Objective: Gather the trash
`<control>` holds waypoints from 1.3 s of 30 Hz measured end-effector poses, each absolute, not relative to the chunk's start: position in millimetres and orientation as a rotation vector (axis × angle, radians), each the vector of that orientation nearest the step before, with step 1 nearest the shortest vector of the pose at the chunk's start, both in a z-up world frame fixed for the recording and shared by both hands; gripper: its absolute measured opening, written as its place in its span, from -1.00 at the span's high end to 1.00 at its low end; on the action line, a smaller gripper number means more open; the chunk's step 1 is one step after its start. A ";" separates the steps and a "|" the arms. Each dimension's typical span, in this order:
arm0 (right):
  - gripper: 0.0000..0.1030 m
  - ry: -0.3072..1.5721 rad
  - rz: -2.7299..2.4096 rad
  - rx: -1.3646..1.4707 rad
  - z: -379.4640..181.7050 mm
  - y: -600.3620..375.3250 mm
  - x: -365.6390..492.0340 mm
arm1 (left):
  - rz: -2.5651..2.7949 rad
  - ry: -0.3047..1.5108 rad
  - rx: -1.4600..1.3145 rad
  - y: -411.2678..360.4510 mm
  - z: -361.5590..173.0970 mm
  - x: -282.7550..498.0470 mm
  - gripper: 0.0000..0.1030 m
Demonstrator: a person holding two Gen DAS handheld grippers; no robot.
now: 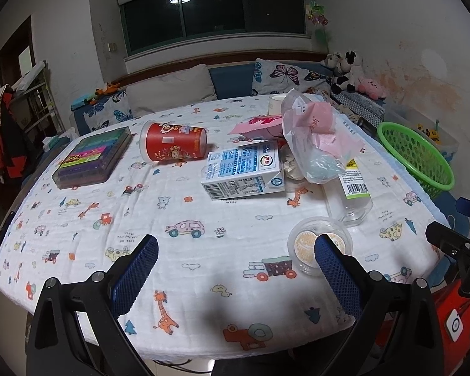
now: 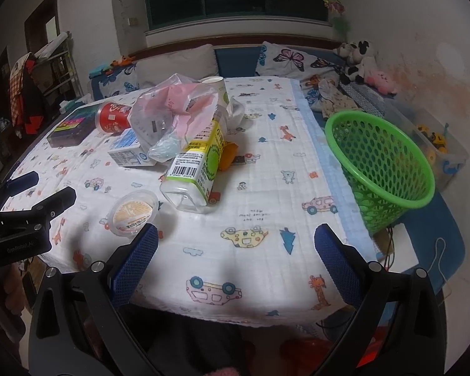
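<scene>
White cartoon-print cloth point(image 1: 203, 250) covers the table, trash scattered on it. Green basket point(image 2: 388, 169) sits tilted at the table's right edge, off the cloth; looks empty, though its inside is only partly visible. So collecting seems not yet started.

Trash, big to small: clear bag point(image 2: 172, 116) with pink paper heaped mid-table, resting over the milk carton point(image 1: 244, 169) and bottle point(image 2: 197, 163). Red cup point(image 1: 172, 144) on its side, left of the carton. Bottle lies flat, base toward the cameras. Small lidded tub point(image 2: 133, 213) nearest, just beside the bottle base. Dark marker box point(image 1: 94, 159) far left, probably not trash.

Left gripper point(image 1: 236, 247) hovers above the near edge, fingers spread wide, holding nothing; tub just behind its right finger. Right gripper point(image 2: 236, 238) likewise spread and empty, over bare cloth between tub and basket.

Next: likely right gripper drops onto the tub or bottle, closes across it, carries it right to the basket. Tub is shallow, so a low approach is needed.
</scene>
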State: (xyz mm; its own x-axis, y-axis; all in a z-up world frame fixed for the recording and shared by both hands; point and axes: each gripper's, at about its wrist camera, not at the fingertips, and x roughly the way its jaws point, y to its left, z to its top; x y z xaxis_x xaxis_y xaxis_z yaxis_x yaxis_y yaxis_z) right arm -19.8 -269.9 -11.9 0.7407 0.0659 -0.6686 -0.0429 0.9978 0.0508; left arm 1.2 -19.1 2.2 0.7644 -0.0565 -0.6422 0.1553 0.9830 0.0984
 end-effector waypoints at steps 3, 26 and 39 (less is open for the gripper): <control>-0.91 0.736 0.059 0.033 -12.8 -270.1 -19.0 | -0.118 0.692 0.150 -20.3 2.2 2.7 -0.88; -0.91 0.753 0.066 0.035 -13.8 -272.1 -11.1 | -0.119 0.703 0.155 -24.5 -0.4 9.2 -0.88; -0.91 0.761 0.076 0.035 -14.5 -273.4 -1.3 | -0.120 0.718 0.152 -25.3 -4.2 17.9 -0.88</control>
State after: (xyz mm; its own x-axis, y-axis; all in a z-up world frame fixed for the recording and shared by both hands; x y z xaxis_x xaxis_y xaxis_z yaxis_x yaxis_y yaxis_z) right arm -1.3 -273.4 -14.5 0.7218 0.0810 -0.6873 -0.0558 0.9967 0.0588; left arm 17.9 -25.3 -4.2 0.7471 -0.0571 -0.6623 0.1616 0.9820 0.0975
